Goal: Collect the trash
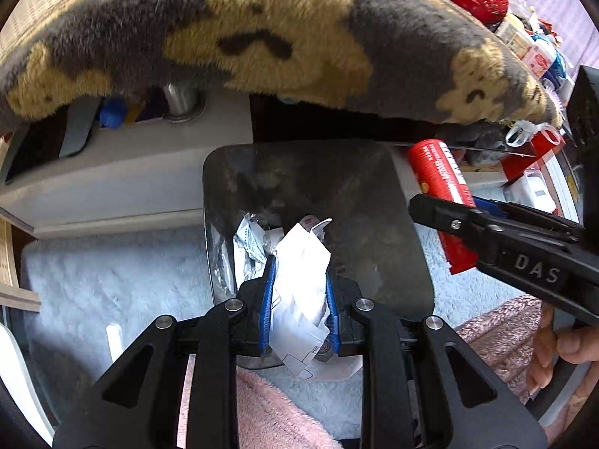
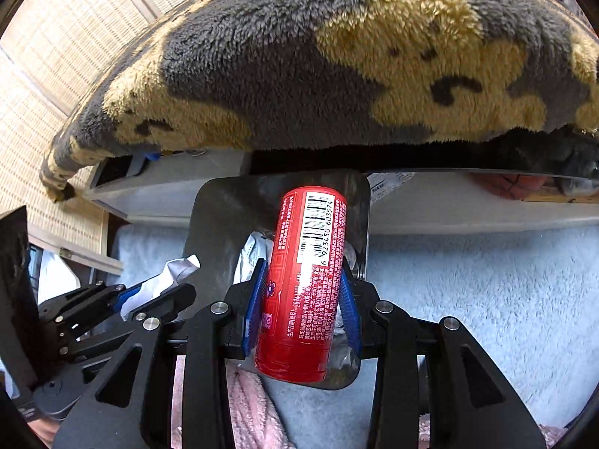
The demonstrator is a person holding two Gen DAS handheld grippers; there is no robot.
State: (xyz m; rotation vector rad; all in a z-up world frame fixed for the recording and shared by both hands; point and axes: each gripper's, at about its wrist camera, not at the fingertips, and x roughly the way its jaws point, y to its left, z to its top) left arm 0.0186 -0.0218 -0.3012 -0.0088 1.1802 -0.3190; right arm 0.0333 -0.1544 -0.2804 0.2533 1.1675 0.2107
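My left gripper (image 1: 299,262) is shut on a crumpled white paper (image 1: 299,284) and holds it over the open grey trash bin (image 1: 404,247), which has crumpled wrappers (image 1: 247,247) inside. My right gripper (image 2: 305,265) is shut on a red cylindrical snack can (image 2: 303,280) with a barcode, held over the same bin (image 2: 217,217). In the left wrist view the red can (image 1: 438,176) and the right gripper (image 1: 441,213) show at the right of the bin. In the right wrist view the left gripper (image 2: 164,292) with the paper (image 2: 172,273) shows at lower left.
A grey and tan fleece blanket (image 1: 262,37) hangs over a table edge above the bin. A pale blue rug (image 2: 468,299) covers the floor, with pink fabric (image 1: 269,411) near me. A white low shelf (image 1: 123,172) stands behind the bin. Cluttered goods (image 1: 524,37) sit at upper right.
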